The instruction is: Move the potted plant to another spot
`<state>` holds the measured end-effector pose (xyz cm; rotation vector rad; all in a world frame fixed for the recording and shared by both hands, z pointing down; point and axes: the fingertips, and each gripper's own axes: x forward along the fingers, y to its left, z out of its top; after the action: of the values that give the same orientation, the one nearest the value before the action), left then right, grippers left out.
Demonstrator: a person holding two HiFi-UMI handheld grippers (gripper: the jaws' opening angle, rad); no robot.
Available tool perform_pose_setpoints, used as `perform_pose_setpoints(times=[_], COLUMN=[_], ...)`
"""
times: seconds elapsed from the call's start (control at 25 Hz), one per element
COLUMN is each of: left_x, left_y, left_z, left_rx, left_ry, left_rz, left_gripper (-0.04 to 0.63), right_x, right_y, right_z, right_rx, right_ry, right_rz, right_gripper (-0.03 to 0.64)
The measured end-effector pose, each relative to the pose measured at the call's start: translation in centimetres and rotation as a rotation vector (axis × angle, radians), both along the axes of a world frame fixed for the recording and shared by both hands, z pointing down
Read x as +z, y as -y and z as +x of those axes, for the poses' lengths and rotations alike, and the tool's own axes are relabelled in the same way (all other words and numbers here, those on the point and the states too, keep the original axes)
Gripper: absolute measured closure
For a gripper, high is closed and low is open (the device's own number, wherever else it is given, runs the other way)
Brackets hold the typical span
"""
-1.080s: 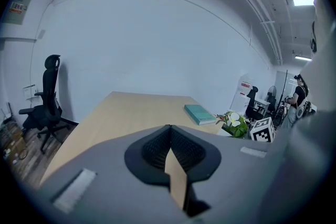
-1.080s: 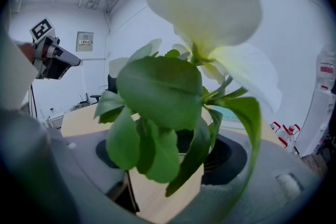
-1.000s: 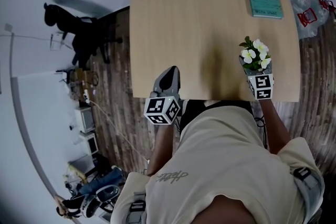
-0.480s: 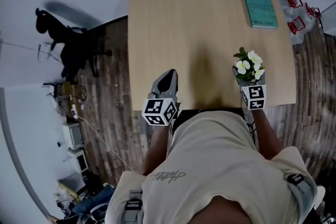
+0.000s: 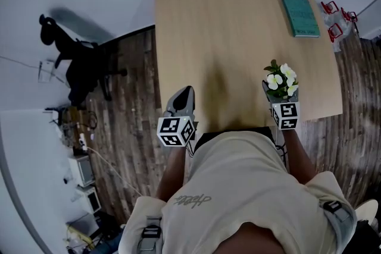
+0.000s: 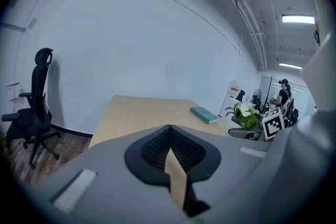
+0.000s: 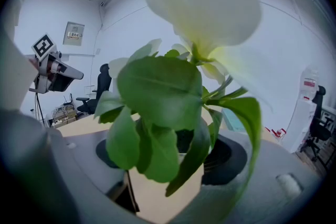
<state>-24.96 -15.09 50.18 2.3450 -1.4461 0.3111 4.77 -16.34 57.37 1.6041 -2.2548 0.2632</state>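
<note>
Carrying white-flowered potted plant point(image 5: 281, 78) clamped in right gripper point(image 5: 280, 94) jaws, left gripper point(image 5: 181, 102) jaws closed empty; upright set-down on pale wooden bench point(image 5: 226, 21) likely next.

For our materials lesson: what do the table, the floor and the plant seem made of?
The table: light wood or laminate, matte, straight grain. The floor: dark wooden planks or printed vinyl; seams and streaks show. The plant: smooth green leaves, white petals; real or plastic, cannot tell.
</note>
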Motion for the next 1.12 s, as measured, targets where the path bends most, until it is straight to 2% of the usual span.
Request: perform_pose_setpoints(times=[0.32, 0.48, 0.6, 0.88, 1.12], left_x=[0.7, 2.1, 3.0, 2.6, 2.4], left_y=[-0.3, -0.1, -0.4, 0.3, 0.5], left_z=[-4.9, -6.8, -8.1, -10.4, -12.8], left_rx=[0.054, 0.082, 0.083, 0.009, -0.119], left_ry=[-0.025, 0.029, 0.027, 0.006, -0.01], left_rz=[-0.01, -0.012, -0.033, -0.041, -0.072], left_gripper=[0.577, 0.577, 0.577, 0.577, 0.577], right_x=[-1.3, -1.6, -1.5, -1.5, -0.3], right_y=[-0.8, -0.8, -1.4, -0.1, 2.3], right_z=[-5.0, -6.7, -8.2, -12.1, -15.4], right_rx=[0.041, 0.049, 0.044, -0.089, -0.202], right_ry=[-0.042, -0.063, -0.062, -0.073, -0.025], right_rz=[0.001, 0.02, 0.012, -0.018, -0.046], right_gripper=[0.27, 0.27, 0.27, 0.27, 0.27])
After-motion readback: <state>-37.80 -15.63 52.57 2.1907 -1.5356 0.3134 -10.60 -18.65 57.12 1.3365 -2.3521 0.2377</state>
